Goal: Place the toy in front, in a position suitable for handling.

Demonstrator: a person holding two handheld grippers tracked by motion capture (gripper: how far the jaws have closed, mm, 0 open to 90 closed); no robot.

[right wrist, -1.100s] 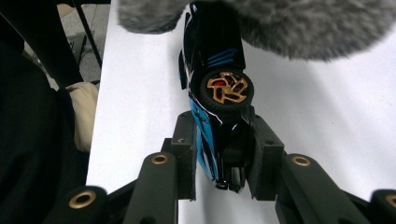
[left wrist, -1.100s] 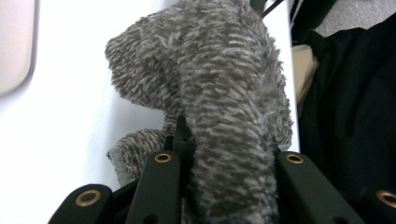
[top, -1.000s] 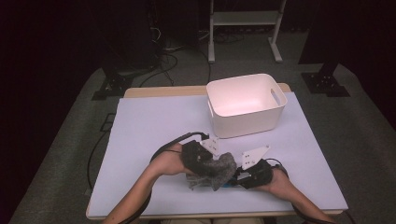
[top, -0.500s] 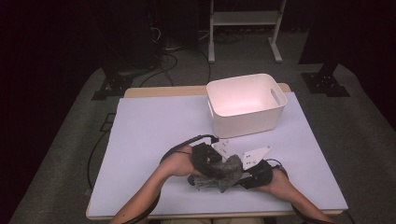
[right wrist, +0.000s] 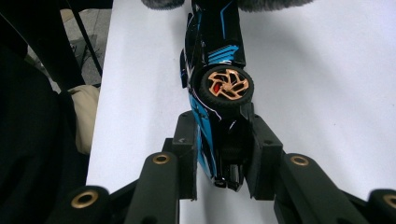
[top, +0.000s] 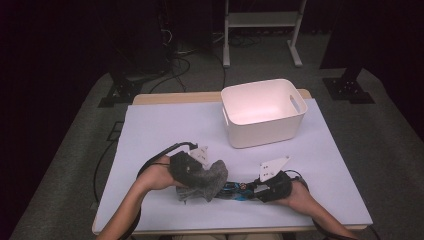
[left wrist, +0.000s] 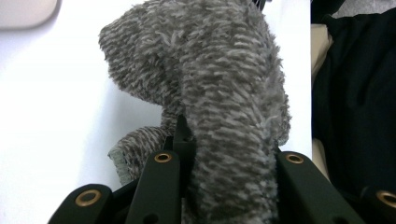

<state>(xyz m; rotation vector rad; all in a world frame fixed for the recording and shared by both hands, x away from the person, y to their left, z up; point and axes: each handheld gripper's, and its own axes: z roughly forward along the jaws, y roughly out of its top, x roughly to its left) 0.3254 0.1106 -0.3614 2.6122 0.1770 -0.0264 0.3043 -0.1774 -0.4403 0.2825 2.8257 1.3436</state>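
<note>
Cloth [top: 200, 179], grey and fluffy, clamped in the left gripper [top: 192, 170], has slid from nine toward three o'clock over the toy car [top: 235, 190] pinched by the right gripper [top: 257, 192], suggesting wiping continues.

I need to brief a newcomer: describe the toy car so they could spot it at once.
Start at the white bin at the table's far right, then come down to the near edge, between the two hands. The toy car lies on its side there, clamped in the right gripper, beside the grey fuzzy cloth. It is glossy black with blue streaks and copper-spoked wheels.
</note>
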